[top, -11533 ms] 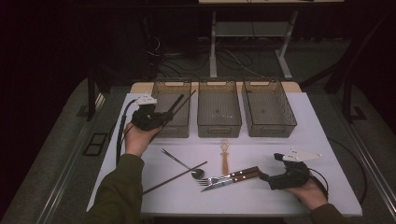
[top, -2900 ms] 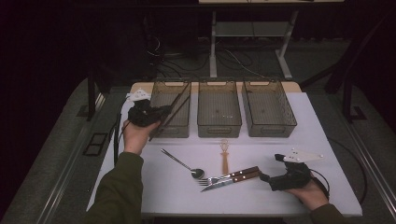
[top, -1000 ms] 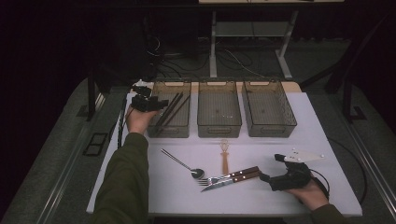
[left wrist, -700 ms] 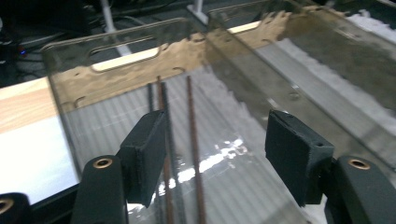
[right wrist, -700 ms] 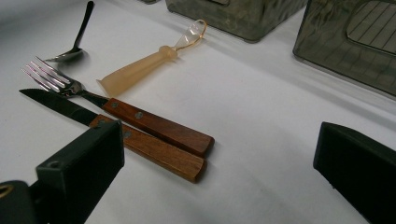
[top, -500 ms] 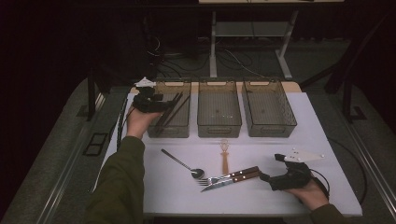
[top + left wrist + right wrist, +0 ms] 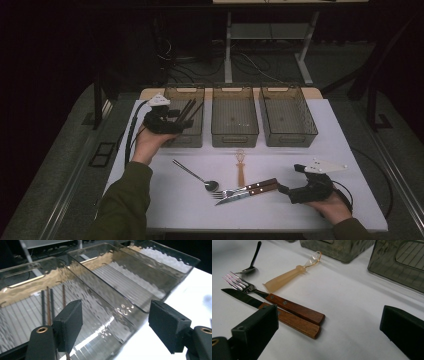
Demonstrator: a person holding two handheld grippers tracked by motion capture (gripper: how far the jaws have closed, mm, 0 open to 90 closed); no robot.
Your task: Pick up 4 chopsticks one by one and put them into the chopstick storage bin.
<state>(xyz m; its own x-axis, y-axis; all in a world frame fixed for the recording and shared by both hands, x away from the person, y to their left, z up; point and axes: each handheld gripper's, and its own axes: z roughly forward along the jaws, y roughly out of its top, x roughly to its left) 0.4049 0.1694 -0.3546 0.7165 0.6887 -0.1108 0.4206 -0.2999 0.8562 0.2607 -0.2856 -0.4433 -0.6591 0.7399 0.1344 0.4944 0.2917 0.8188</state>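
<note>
Several dark chopsticks (image 7: 48,305) lie along the floor of the left clear bin (image 7: 184,137); in the high view these chopsticks (image 7: 189,110) slant over its left side. My left gripper (image 7: 117,322) hangs over the bin's near wall, open, its jaws just having widened with nothing between them; it shows at the bin's left corner as the left gripper (image 7: 179,123). My right gripper (image 7: 330,322) rests open on the table, just behind the wooden handles of a fork (image 7: 274,298) and a knife (image 7: 297,323). In the high view the right gripper (image 7: 286,189) sits front right.
The middle bin (image 7: 235,136) and the right bin (image 7: 289,137) stand beside the left one on the white table (image 7: 165,205). A metal spoon (image 7: 197,176) and a translucent amber spoon (image 7: 240,169) lie near the fork (image 7: 240,189).
My left gripper has drawn back toward the near end of the left bin and opened, leaving the chopsticks in the bin. The right gripper and the cutlery have stayed put.
</note>
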